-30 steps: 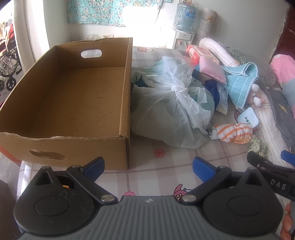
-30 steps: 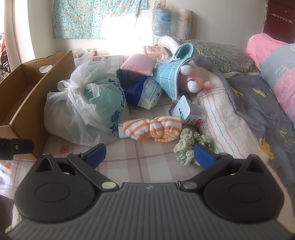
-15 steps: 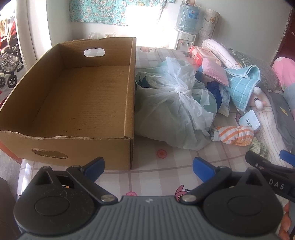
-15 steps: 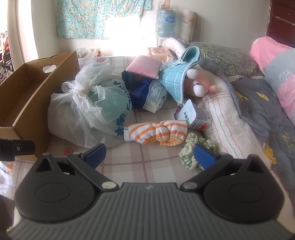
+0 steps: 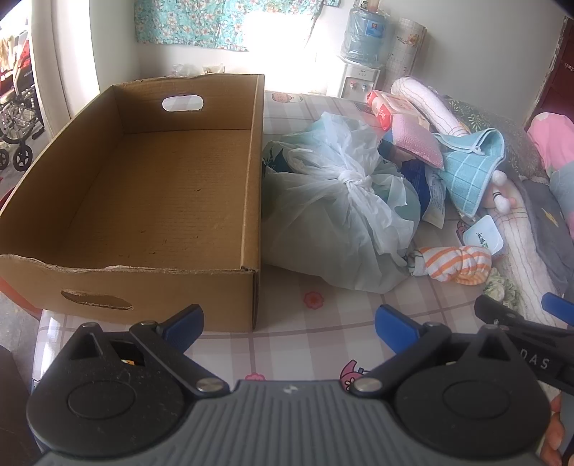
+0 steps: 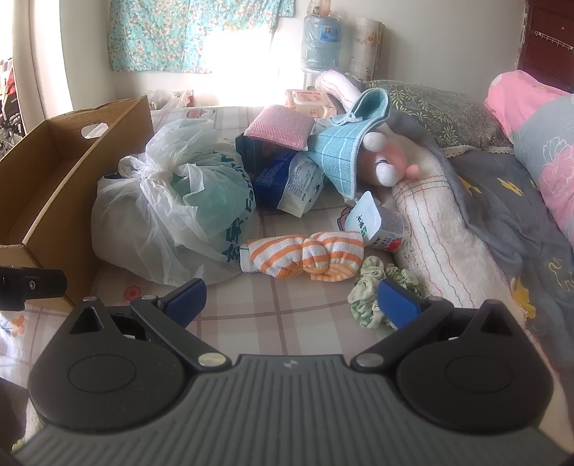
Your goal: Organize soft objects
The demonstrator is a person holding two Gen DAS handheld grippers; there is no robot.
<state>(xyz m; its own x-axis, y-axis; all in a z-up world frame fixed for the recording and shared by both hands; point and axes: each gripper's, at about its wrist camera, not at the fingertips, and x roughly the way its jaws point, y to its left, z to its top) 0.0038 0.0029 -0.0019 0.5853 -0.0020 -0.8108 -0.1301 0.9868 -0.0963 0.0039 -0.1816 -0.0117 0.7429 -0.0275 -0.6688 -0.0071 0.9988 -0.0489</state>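
The orange-striped cloth bundle [image 6: 303, 258] lies knotted on the checked sheet of the bed [image 6: 272, 322], near its front edge, its left end touching the tied white plastic bag [image 6: 168, 211] and its right end just beside a tipped yogurt cup [image 6: 376, 224]. A green scrunchie [image 6: 373, 286] sits just in front of the bundle, partly hidden by the right finger of the right tongs [image 6: 290, 299], which hang released with the blue pads wide apart and nothing between them.

Behind the bundle is a heap: a blue tissue pack [image 6: 272, 172], a pink sponge [image 6: 280, 127] on top of it, a blue checked cloth [image 6: 340, 150] draped over a plush toy [image 6: 391, 161], and a rolled white towel [image 6: 434, 229] running along the right side. A grey floral quilt [image 6: 502, 200] and a pink pillow [image 6: 516, 93] lie farther right.

The open cardboard box [image 5: 161, 200] stands at the bed's left edge, its right wall touching the plastic bag as far as I can tell from this angle. The left tongs [image 5: 288, 322] hover before the box's near right corner, also spread and holding nothing.

At the far wall stand a water dispenser [image 5: 360, 53] and a floral curtain [image 5: 215, 21].
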